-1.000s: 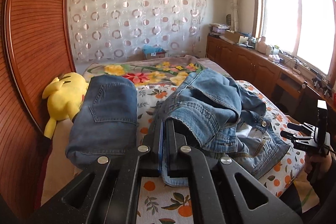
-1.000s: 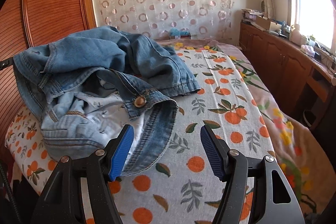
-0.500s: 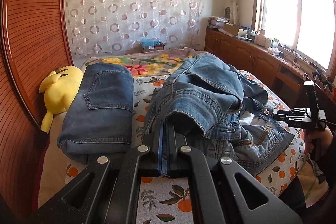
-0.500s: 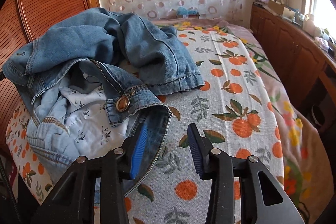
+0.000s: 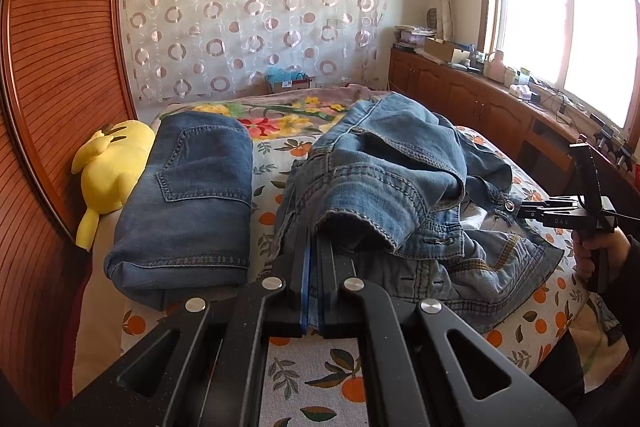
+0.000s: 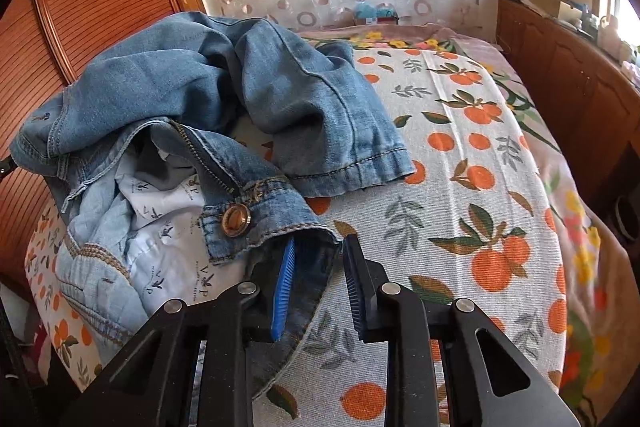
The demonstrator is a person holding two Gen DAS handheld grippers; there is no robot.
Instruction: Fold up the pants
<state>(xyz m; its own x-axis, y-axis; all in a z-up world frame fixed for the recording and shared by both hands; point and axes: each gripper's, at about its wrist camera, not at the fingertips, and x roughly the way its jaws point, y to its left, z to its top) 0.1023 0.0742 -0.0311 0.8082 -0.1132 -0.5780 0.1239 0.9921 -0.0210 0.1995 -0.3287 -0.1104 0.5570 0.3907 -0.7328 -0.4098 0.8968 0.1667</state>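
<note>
the left view shows a folded pair of dark jeans (image 5: 188, 199) and a yellow plush toy (image 5: 108, 171) beside it by the wood wall; the right view shows neither. the right view shows the brass button (image 6: 236, 220) and the open zip of the light jeans (image 6: 224, 95), with white lining inside.

the light jeans (image 5: 392, 183) lie in a crumpled heap on the bed (image 6: 472, 187). one leg runs toward the right, its hem flat on the orange-print sheet.

the left hand-held gripper (image 5: 314, 259) is pinched tight on a near edge of the light jeans. the right hand-held gripper (image 6: 320, 259) is narrow and has just been closing, with the waistband corner between its pads. i cannot tell if both pads press it. a hand (image 5: 600, 255) holds it.
</note>
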